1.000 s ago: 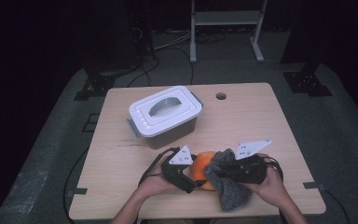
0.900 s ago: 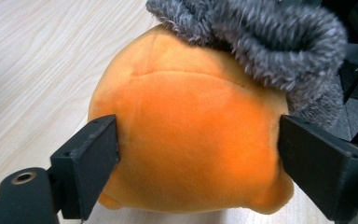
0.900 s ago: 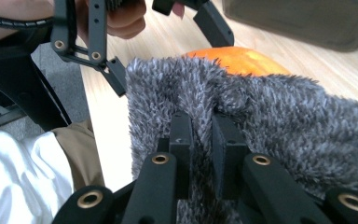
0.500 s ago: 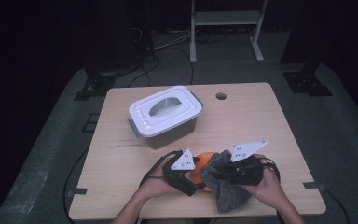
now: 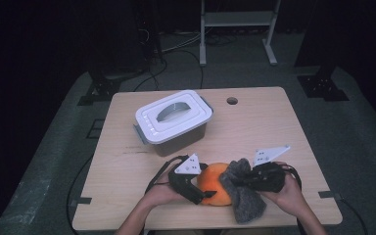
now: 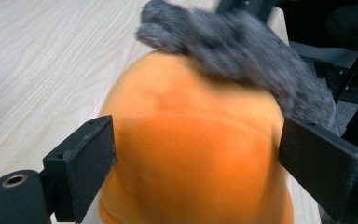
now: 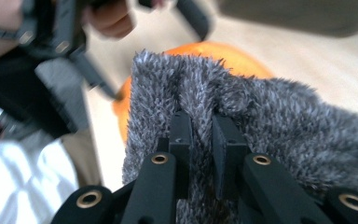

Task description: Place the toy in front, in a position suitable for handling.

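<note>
A round orange soft ball [image 5: 218,178] lies near the table's front edge. My left gripper [image 5: 206,185] has its jaws spread wide around it, one on each side. In the left gripper view both jaws press the orange ball [image 6: 191,130], so the left gripper [image 6: 196,154] is shut on it. A grey fuzzy cloth [image 5: 245,196] drapes against the ball's right side and top. My right gripper [image 5: 236,181] is shut on a fold of that cloth. In the right gripper view the right gripper [image 7: 201,126] pinches the grey cloth [image 7: 270,116], and the orange ball [image 7: 214,51] sits behind.
A white lidded storage box [image 5: 174,120] with a handle stands at the middle left of the wooden table [image 5: 264,122]. A cable hole [image 5: 232,101] is near the far edge. Beyond the table, a metal stand [image 5: 235,29] and cables are on the dark floor.
My right gripper has shifted slightly to the right with the grey cloth in it. The left gripper and the orange ball have stayed in place.
</note>
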The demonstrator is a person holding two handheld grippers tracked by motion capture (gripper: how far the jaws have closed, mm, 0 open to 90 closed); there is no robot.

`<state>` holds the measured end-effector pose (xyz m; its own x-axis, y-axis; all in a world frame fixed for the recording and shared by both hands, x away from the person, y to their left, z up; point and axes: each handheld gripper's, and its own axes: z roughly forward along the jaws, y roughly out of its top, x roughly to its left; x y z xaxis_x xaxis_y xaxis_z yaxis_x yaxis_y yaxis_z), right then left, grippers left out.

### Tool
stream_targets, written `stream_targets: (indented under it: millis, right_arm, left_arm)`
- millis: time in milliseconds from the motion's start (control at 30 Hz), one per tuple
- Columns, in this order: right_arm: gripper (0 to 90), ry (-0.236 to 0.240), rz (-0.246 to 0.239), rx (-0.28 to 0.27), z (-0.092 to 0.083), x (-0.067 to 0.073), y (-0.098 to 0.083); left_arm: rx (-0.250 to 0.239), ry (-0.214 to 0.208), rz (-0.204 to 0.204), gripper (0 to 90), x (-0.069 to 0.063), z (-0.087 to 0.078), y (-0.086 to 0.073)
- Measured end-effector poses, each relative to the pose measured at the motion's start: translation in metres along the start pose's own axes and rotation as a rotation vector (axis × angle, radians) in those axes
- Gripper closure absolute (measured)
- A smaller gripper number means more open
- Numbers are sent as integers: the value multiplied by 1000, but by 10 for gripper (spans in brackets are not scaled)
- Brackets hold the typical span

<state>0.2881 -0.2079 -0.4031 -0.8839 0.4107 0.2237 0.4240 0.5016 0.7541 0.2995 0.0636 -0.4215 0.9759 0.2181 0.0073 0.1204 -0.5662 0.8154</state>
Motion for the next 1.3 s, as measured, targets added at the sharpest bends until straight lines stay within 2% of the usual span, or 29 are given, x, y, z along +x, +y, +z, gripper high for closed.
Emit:
stream_targets:
  millis: [100,200,233,300,400,500,667,800,867,933,1000,1100,1167,1300]
  right_arm:
    - [794,-9,-19,28,0,5,4]
    - [799,-47,-47,-18,-7,13,12]
    - [800,-41,-59,-46,-8,16,17]
    - [799,-51,-79,-57,-5,22,23]
    - [797,-57,-95,-14,7,23,23]
    - [798,-43,-71,-18,5,16,18]
    - [797,-77,-10,-33,-9,-1,7]
    - [796,-45,39,-25,-10,-12,-2]
    - [796,-21,42,-10,-8,-12,-4]
    - [796,-17,37,-2,-8,-9,-4]
    - [796,-16,38,3,-8,-8,-3]
    - [797,-24,28,-2,-9,-7,-1]
    - [800,-59,-4,-26,-13,-1,4]
    - [800,-70,-61,-63,-10,14,19]
  left_arm:
    - [0,10,7,146,-3,3,-1]
    - [-20,10,17,158,-6,4,2]
    - [-23,10,28,161,-7,6,3]
    - [-19,14,63,161,-12,8,5]
    - [-1,20,98,161,-15,9,5]
    - [-4,28,91,166,-14,9,3]
    - [3,28,72,166,-8,6,0]
    - [15,40,72,166,-4,5,-2]
    - [27,51,70,165,-2,3,-2]
    - [31,63,67,165,0,1,-2]
    - [21,55,51,165,1,0,-2]
    - [16,33,54,166,-2,2,-1]
    - [21,32,79,165,-6,4,1]
    - [26,42,153,165,-16,8,5]
